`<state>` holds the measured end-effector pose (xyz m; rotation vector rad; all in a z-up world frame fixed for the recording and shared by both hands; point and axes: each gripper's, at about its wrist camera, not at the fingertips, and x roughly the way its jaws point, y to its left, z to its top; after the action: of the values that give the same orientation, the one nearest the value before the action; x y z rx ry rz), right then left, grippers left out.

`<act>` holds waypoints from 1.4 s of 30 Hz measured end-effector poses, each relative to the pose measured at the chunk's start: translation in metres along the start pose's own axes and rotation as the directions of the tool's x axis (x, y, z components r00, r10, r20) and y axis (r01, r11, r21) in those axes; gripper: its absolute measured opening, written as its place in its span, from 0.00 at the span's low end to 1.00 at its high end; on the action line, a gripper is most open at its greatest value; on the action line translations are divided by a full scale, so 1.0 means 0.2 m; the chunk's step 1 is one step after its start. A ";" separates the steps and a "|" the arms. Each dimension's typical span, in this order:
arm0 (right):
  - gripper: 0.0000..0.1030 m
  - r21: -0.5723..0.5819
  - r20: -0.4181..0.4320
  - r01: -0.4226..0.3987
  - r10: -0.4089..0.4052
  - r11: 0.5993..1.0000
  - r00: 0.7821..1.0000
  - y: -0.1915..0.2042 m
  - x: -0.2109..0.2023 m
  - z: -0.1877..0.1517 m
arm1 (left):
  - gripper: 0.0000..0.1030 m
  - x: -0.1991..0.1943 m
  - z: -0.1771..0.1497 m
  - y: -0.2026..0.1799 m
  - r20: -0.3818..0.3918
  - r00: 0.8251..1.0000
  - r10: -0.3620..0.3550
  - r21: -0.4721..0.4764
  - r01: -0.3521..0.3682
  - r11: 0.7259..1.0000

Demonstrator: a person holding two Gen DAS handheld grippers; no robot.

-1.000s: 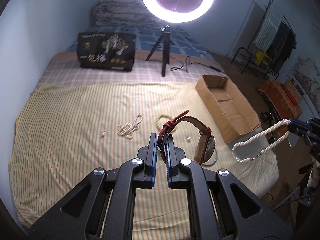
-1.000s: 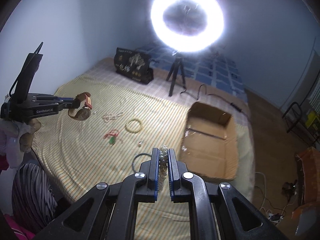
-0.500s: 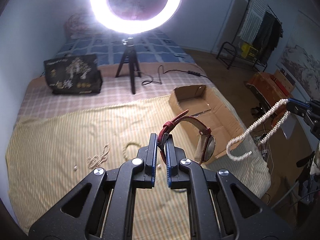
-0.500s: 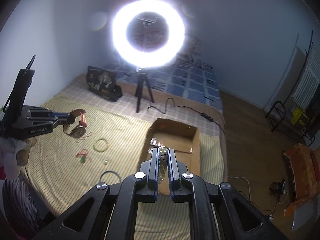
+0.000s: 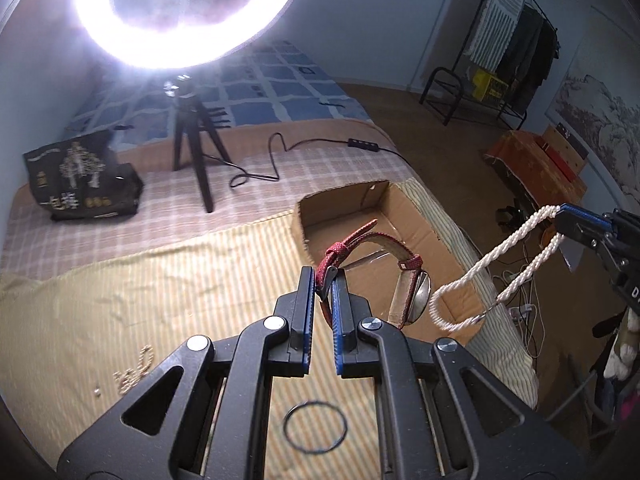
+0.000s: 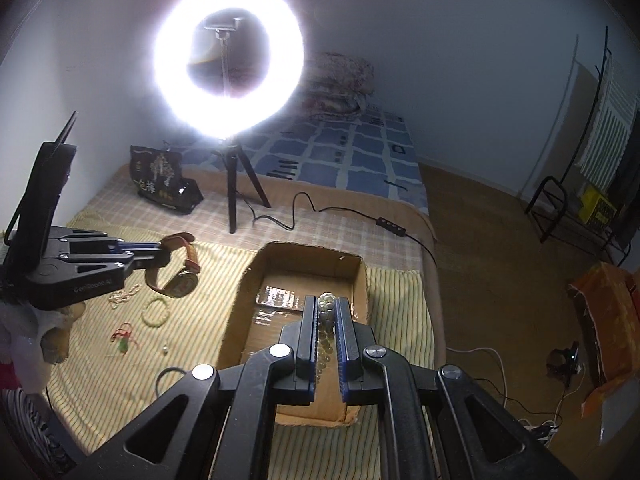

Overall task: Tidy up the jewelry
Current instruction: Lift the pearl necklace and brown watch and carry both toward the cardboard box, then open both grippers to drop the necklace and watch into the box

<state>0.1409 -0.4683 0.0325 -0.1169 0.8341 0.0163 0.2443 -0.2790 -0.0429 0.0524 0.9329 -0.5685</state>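
Observation:
My left gripper (image 5: 322,276) is shut on the red strap of a wristwatch (image 5: 410,292), which hangs in the air by the near left side of an open cardboard box (image 5: 436,240). In the right wrist view that gripper (image 6: 160,256) holds the watch (image 6: 182,280) left of the box (image 6: 240,292). My right gripper (image 6: 325,304) is shut on a white pearl necklace (image 6: 325,320) above the box. In the left wrist view the necklace (image 5: 500,272) dangles from the right gripper (image 5: 560,216) over the box's right edge.
On the yellow striped bedspread (image 6: 100,380) lie a pale bangle (image 6: 156,312), a bead chain (image 6: 124,294), a red-corded pendant (image 6: 124,340) and a black ring (image 5: 315,426). A ring light on a tripod (image 6: 234,184) and a black bag (image 6: 162,180) stand behind.
Both grippers have moved right, toward the box. The watch now hangs by the box's left side and the necklace over the box. Both grips are unchanged.

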 end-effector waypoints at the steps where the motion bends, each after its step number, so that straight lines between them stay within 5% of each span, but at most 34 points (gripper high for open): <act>1: 0.05 0.005 -0.004 -0.003 0.003 1.000 1.000 -0.01 0.02 -0.01 | 0.05 0.04 0.01 -0.02 -0.006 1.000 0.000 0.002 0.000 1.000; 14: 0.05 0.049 -0.068 -0.032 0.036 0.998 0.997 -0.12 0.32 -0.09 | 0.06 0.49 0.06 -0.05 -0.097 0.995 0.018 -0.024 -0.020 1.000; 23: 0.07 0.052 -0.101 -0.056 0.061 0.997 0.993 -0.11 0.44 -0.14 | 0.08 0.61 0.04 -0.03 -0.125 0.992 0.028 -0.031 -0.032 0.999; 27: 0.55 0.057 -0.084 -0.046 0.051 0.997 0.995 -0.11 0.44 -0.14 | 0.23 0.60 0.05 -0.03 -0.108 0.993 0.047 -0.015 -0.049 0.999; 29: 0.65 0.054 -0.074 -0.035 0.039 0.998 0.996 -0.10 0.43 -0.14 | 0.23 0.58 0.06 -0.03 -0.095 0.994 0.046 -0.018 -0.048 0.999; 42: 0.80 0.060 -0.048 -0.011 0.014 0.998 0.999 -0.04 0.30 -0.12 | 0.23 0.37 0.08 -0.01 -0.043 0.997 0.059 -0.007 -0.059 0.998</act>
<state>0.1640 -0.4817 -0.0276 -0.0562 0.8825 0.0005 0.2890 -0.3173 -0.0893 0.0846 0.9726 -0.5102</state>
